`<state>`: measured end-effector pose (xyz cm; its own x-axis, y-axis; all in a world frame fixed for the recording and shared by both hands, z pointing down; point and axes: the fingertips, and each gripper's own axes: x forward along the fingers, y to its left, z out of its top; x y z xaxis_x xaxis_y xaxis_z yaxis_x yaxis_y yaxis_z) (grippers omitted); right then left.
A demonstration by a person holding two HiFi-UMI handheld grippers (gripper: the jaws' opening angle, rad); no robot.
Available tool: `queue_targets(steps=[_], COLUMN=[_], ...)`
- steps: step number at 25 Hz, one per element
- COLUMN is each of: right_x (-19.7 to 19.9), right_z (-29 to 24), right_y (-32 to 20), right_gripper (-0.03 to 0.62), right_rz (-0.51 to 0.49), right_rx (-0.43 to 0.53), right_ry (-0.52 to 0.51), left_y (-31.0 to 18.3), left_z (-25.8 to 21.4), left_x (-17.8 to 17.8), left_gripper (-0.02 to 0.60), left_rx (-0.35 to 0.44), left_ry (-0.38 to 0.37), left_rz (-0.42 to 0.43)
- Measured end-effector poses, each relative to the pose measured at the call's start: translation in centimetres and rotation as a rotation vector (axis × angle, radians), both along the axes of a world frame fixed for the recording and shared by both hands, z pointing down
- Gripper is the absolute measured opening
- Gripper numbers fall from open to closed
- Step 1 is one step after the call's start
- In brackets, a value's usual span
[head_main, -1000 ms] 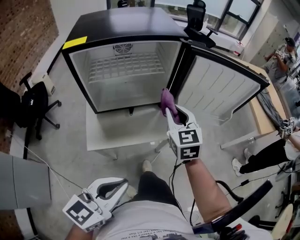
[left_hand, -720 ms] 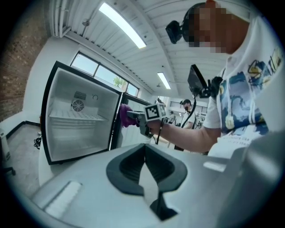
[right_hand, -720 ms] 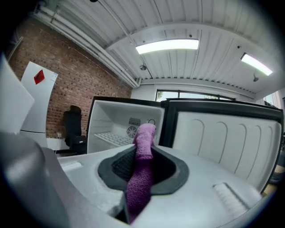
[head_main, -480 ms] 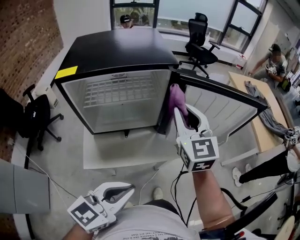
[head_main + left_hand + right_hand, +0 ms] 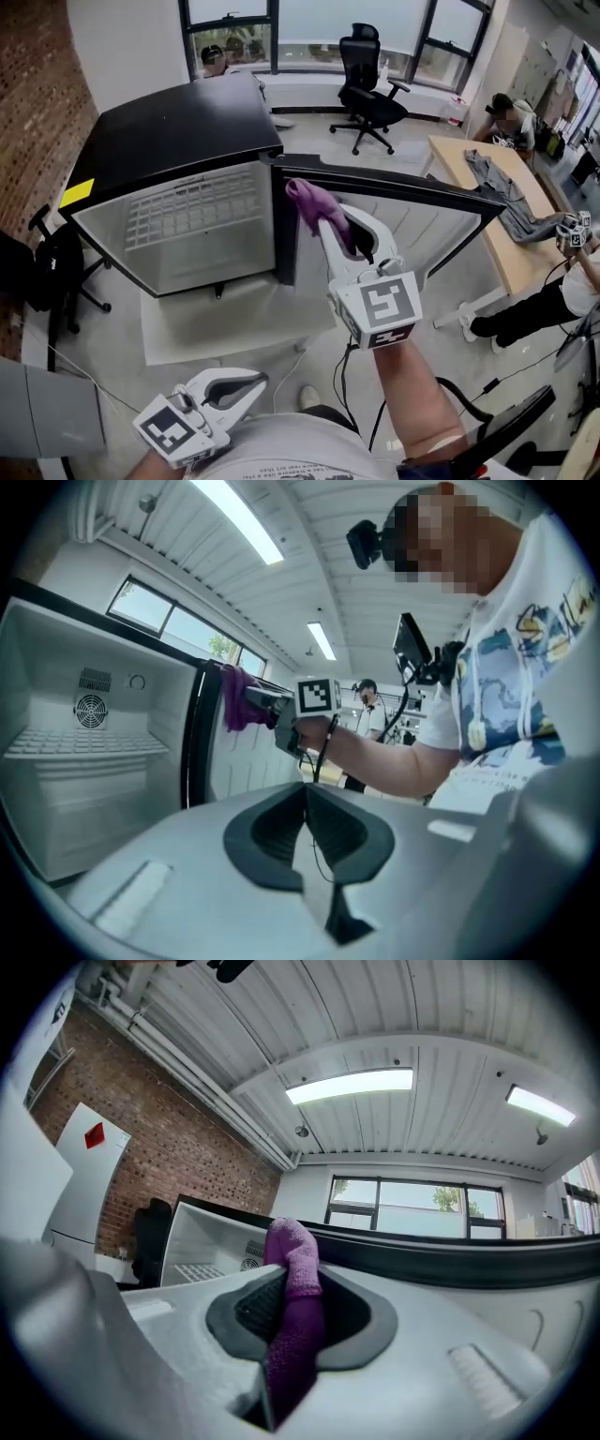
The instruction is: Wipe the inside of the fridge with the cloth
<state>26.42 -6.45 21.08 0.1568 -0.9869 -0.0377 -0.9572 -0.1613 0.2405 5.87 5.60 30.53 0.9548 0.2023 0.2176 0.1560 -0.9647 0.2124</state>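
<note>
sticker: yellow sticker on the front left corner of the fridge top, too small to read any print on it

fridge: black box fridge, white inside, standing wide open; wire shelf across the upper part, and the left gripper view shows a round fan grille in the back wall

left gripper: left gripper is parked low by the person's belly, tips pointing right; jaws pressed together with nothing between them

cloth: purple, fuzzy cloth, bunched into a floppy roll that sticks up past the jaw tips; it's outside the cabinet, up by the hinge edge where the door meets the fridge

right gripper: right gripper is clamped tight on the cloth, which runs down the middle of the jaws

marker: black-and-white square pattern on the marker cube, no words

arm: bare forearm comes up from the bottom edge, reaching forward with the gripper raised toward the fridge's right front corner

door: door swung fully out to the right, white ribbed liner facing up
</note>
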Motion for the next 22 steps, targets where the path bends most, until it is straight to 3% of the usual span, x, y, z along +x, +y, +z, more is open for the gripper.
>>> queue_targets(steps=[13, 22], right_x=[8.2, 13.9], right_z=[1.0, 1.8], right_y=[6.7, 12.4], right_gripper=[0.075, 0.075], right_rz=[0.115, 0.241], right_rx=[-0.01, -0.009], right_ry=[-0.022, -0.043], left_y=[1.4, 4.7], left_z=[0.9, 0.5], left_x=[5.7, 9.0], left_gripper=[0.005, 0.005], left_rx=[0.045, 0.011], left_ry=[-0.01, -0.016], left_rz=[0.076, 0.149])
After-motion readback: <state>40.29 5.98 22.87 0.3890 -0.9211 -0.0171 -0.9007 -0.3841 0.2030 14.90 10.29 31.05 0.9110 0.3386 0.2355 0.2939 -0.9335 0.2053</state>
